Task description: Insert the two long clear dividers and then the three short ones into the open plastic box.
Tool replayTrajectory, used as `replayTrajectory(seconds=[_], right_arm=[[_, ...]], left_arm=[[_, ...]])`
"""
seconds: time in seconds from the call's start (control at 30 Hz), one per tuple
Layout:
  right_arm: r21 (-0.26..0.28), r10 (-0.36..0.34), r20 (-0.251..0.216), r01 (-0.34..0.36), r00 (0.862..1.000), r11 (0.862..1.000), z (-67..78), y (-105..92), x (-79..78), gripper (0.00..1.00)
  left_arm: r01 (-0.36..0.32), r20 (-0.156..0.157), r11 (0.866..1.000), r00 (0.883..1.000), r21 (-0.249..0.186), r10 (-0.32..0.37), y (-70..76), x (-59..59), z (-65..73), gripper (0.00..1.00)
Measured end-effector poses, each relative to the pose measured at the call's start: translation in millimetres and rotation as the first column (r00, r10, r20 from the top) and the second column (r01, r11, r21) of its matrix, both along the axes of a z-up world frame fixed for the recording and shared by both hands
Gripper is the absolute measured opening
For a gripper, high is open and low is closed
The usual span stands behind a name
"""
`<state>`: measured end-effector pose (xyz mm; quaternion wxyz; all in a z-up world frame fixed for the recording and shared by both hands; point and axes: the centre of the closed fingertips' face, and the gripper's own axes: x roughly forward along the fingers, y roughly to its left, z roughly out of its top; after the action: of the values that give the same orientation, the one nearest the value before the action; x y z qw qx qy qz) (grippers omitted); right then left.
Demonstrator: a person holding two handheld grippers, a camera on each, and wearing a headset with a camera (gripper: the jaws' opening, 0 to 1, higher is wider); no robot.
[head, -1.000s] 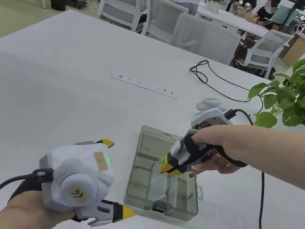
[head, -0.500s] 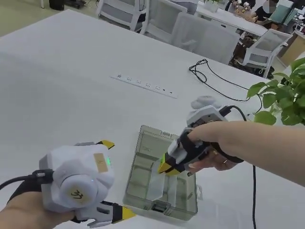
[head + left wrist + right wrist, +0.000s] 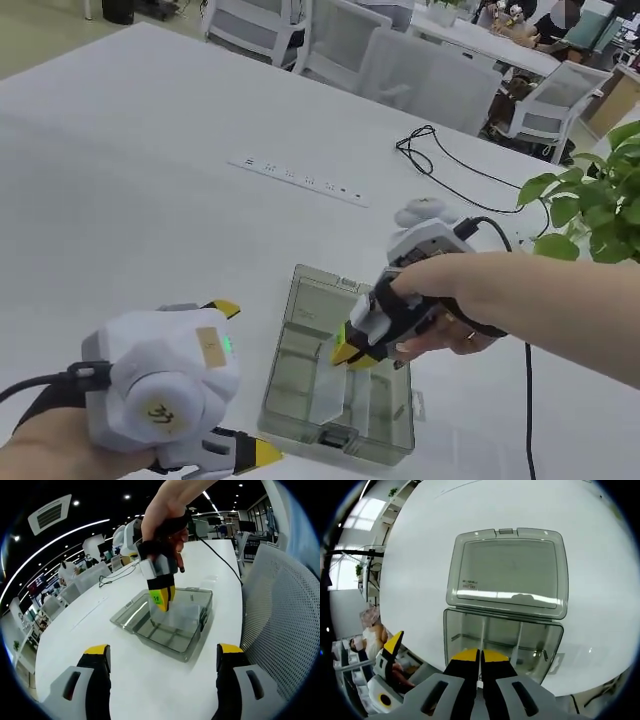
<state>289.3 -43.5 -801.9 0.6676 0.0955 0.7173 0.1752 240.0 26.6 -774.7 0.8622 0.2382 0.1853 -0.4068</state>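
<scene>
The open grey-clear plastic box [image 3: 283, 372] lies on the white table, its lid [image 3: 318, 296] folded back away from me. My right gripper [image 3: 349, 353] hovers over the box's middle, shut on a clear divider [image 3: 325, 392] that hangs down into the tray. The left gripper view shows the same gripper [image 3: 161, 594] pinching the divider [image 3: 176, 618] inside the box [image 3: 193, 647]. In the right gripper view the shut yellow jaws [image 3: 480, 655] point down at the box's compartments [image 3: 449, 626] and lid [image 3: 507, 575]. My left gripper [image 3: 242, 382] stands open and empty to the left of the box.
A white power strip [image 3: 298, 180] lies across the table beyond the box, with a black cable [image 3: 440, 160] to its right. A leafy plant [image 3: 590, 210] stands at the right edge. Office chairs [image 3: 430, 70] line the far side; a mesh chair [image 3: 285, 605] is close by.
My right gripper has shifted slightly left over the box with the divider, which now reaches a little deeper. The left gripper has stayed open in much the same place.
</scene>
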Motion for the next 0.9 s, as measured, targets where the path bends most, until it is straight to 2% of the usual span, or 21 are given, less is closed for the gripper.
replayTrajectory(seconds=[0.13,0.3,0.47,0.5,0.67,0.83,0.9], right_arm=[[-0.019,0.028,0.005,-0.028,1.000,0.999,-0.5,2.2,-0.6,0.02],[-0.074,0.101,0.018,-0.100,0.995,0.992,-1.3,3.5,0.4,0.03],[-0.096,0.121,0.023,-0.118,0.992,0.988,-2.3,6.2,0.5,0.03],[-0.118,0.152,0.031,-0.147,0.988,0.982,-2.8,4.9,0.9,0.03],[-0.143,0.189,0.040,-0.182,0.981,0.973,-6.3,10.1,0.7,0.04],[-0.176,0.241,0.052,-0.228,0.969,0.958,-12.7,9.9,0.0,0.04],[-0.179,0.245,0.055,-0.232,0.968,0.956,-15.4,10.6,0.4,0.04]], left_arm=[[0.005,-0.002,1.000,1.000,-0.003,-0.005,-1.1,-0.7,-0.1,0.89],[0.011,-0.004,1.000,1.000,-0.003,-0.011,-2.4,-1.6,-0.5,0.88],[0.011,-0.006,1.000,1.000,-0.005,-0.011,-2.7,-1.8,-0.7,0.88],[0.013,-0.006,1.000,1.000,-0.005,-0.013,-3.0,-2.1,-0.8,0.88],[0.020,-0.009,1.000,1.000,-0.002,-0.020,-4.8,-3.3,-1.8,0.88],[0.015,-0.010,1.000,1.000,-0.004,-0.015,-4.2,-2.7,-1.7,0.88],[0.013,-0.011,1.000,1.000,-0.007,-0.013,-4.1,-2.7,-1.5,0.88]])
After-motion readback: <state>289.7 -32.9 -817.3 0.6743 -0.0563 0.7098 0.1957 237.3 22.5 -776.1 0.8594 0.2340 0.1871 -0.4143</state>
